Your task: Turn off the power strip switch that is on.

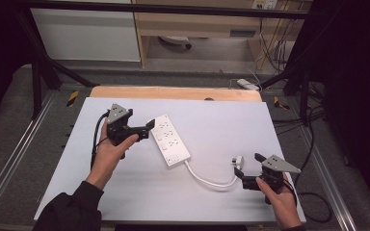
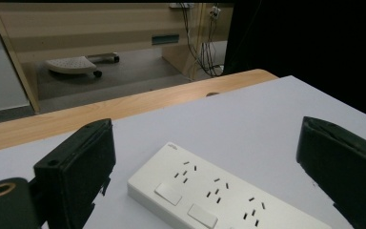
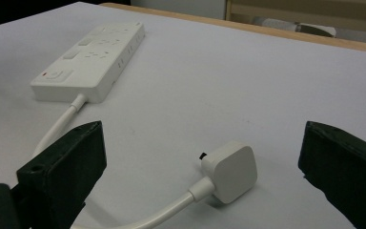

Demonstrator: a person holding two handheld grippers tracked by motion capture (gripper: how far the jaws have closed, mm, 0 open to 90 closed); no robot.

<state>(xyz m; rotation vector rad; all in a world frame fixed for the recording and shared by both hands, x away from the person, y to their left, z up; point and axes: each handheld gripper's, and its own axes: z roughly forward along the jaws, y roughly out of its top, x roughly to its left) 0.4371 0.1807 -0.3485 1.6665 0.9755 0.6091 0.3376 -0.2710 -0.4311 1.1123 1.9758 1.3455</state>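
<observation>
Two hand-held grippers, left (image 1: pixel 150 126) and right (image 1: pixel 238 170), gape wide; we judge grasping next: power strip (image 1: pixel 170 139) left, plug (image 1: pixel 238 160) right.

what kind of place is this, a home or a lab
Probably a lab or workshop: a black metal frame surrounds the white-covered table, loose cables hang at the back, and a power strip lies ready for handling.

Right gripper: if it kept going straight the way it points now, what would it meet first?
Most likely the white plug, lying on the table just ahead between the open jaws of the right gripper; depth is hard to judge.
</observation>
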